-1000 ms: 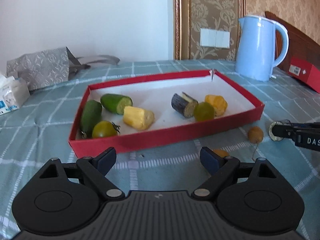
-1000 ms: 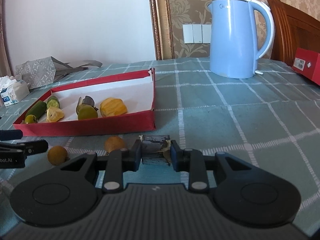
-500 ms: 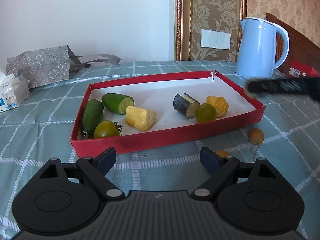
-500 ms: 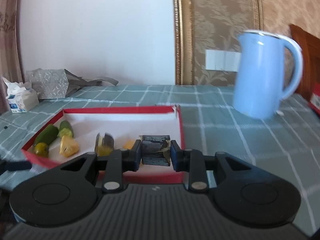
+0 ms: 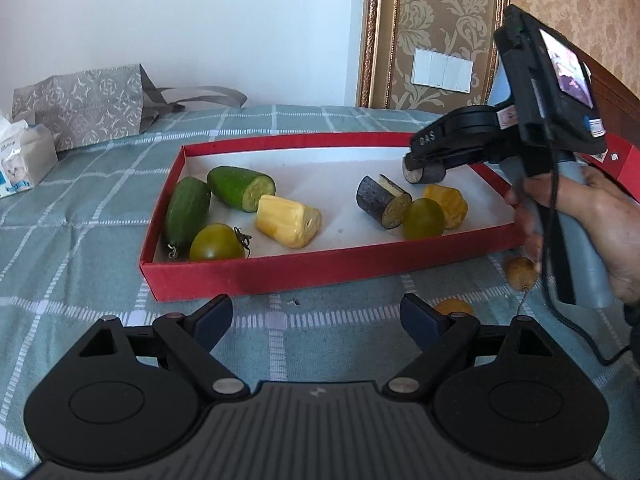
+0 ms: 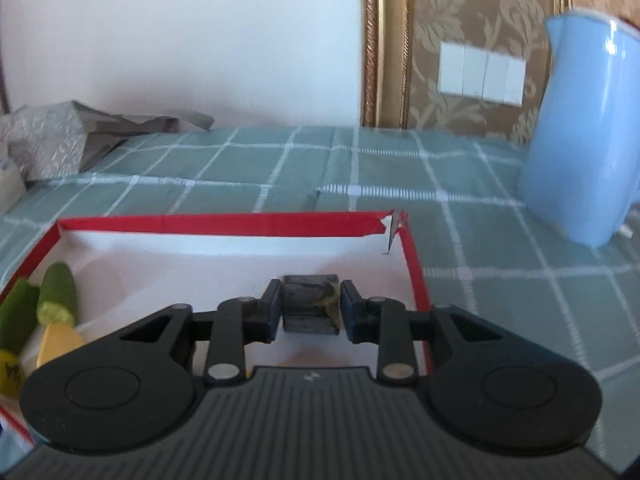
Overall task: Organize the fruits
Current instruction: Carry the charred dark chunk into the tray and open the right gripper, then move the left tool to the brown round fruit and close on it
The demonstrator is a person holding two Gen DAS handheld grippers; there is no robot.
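A red tray [image 5: 320, 268] with a white floor holds two cucumber pieces [image 5: 240, 187], a green tomato [image 5: 216, 243], a yellow chunk [image 5: 289, 221], a dark cut piece [image 5: 383, 201], a green fruit [image 5: 423, 218] and an orange piece [image 5: 447, 205]. My right gripper [image 6: 310, 313] is shut on a dark cut piece [image 6: 310, 308] and holds it over the tray's right end [image 6: 414, 268]; it also shows in the left wrist view [image 5: 424, 170]. My left gripper [image 5: 316, 316] is open and empty in front of the tray. Two small brown fruits [image 5: 520, 273] [image 5: 452, 305] lie on the cloth.
A blue kettle [image 6: 580, 132] stands at the back right. A grey paper bag [image 5: 84, 108] and a tissue pack [image 5: 22, 160] sit at the back left. A red box [image 5: 624, 168] lies at the far right. The table has a green checked cloth [image 5: 80, 248].
My right gripper has lifted the dark piece off the cloth and carried it left, over the tray's right end. My left gripper has stayed open and nearly still.
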